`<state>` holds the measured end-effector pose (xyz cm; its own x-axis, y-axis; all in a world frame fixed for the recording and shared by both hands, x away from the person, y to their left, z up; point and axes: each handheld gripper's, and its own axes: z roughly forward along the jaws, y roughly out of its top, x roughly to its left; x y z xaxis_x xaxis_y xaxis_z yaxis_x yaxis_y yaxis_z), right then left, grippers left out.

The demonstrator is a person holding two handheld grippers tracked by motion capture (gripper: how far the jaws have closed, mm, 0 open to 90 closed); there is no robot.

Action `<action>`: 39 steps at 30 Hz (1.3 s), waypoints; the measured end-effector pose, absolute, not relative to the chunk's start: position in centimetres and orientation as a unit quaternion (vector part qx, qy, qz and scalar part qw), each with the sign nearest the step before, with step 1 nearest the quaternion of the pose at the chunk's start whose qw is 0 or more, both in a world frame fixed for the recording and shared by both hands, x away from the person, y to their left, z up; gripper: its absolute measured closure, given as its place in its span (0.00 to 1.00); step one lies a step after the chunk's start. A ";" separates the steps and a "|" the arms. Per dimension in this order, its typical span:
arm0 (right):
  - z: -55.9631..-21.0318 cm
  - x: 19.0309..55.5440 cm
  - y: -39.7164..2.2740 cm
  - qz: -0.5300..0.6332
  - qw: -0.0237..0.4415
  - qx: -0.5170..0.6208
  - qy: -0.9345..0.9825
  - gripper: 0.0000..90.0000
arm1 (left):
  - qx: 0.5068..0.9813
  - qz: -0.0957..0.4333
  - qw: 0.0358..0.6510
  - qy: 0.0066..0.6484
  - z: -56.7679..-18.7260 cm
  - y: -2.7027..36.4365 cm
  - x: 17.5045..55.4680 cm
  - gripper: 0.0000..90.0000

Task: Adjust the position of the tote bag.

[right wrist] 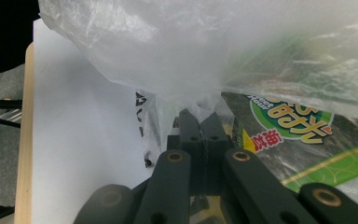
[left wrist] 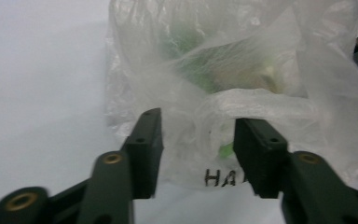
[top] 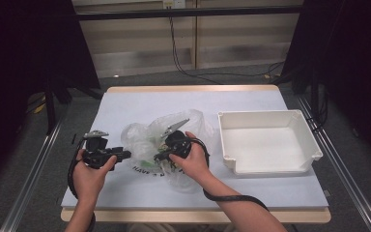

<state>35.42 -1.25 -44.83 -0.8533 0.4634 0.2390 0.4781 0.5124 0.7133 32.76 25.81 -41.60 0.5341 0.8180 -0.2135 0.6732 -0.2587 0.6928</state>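
Observation:
A thin clear plastic bag [top: 142, 134] with black lettering lies on the white table [top: 140, 104], left of centre. Inside it is a dark green snack packet [right wrist: 303, 149] with yellow print. My right gripper [right wrist: 200, 122] is shut on a bunched fold of the bag [right wrist: 191, 46], pinching the film between its pads. In the high view the right gripper [top: 159, 157] sits on the bag's near side. My left gripper [left wrist: 198, 140] stands open, its jaws on either side of a rolled loop of the bag [left wrist: 242, 60] without pressing it. From above, the left gripper [top: 124, 154] is at the bag's left edge.
A white rectangular plastic bin [top: 270, 162] stands at the right of the table with nothing in it. The table's wooden front edge [top: 193, 216] runs close below my forearms. Dark curtains and metal rails flank both sides.

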 end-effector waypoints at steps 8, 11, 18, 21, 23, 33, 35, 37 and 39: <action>-44.7 35.3 -1.2 -0.406 0.007 -0.273 -0.872 1.00 | 0.797 0.090 0.379 0.462 -41.2 26.0 32.8 0.39; -44.7 35.4 -1.3 -0.408 0.009 -0.273 -0.871 1.00 | 0.800 0.092 0.379 0.455 -41.2 26.3 32.8 0.29; -44.8 35.3 -1.1 -0.406 0.012 -0.272 -0.872 1.00 | 0.806 0.091 0.386 0.440 -40.4 26.9 32.9 0.21; -44.9 35.3 -1.0 -0.403 0.010 -0.269 -0.875 1.00 | 0.806 0.092 0.383 0.442 -39.9 26.8 33.0 0.19; -44.9 35.2 -0.9 -0.403 0.010 -0.267 -0.876 1.00 | 0.806 0.094 0.381 0.443 -39.7 26.9 33.1 0.19; -45.1 35.5 -1.2 -0.397 0.012 -0.272 -0.877 1.00 | 0.806 0.088 0.391 0.435 -38.6 27.5 33.5 0.20; -45.1 35.5 -1.2 -0.396 0.015 -0.273 -0.877 1.00 | 0.810 0.091 0.394 0.425 -38.3 27.4 33.6 0.20; -45.0 35.4 -1.1 -0.398 0.014 -0.270 -0.876 1.00 | 0.816 0.089 0.391 0.416 -38.0 27.0 33.7 0.20; -45.0 35.4 -1.0 -0.394 0.014 -0.270 -0.878 1.00 | 0.817 0.087 0.394 0.413 -37.8 26.6 33.8 0.20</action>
<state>35.38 -0.96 -45.01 -0.8536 0.4634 0.2382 0.4859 0.5428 0.6851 33.85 26.60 -37.78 0.6443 0.7427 -0.1826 0.6052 -0.3491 0.7154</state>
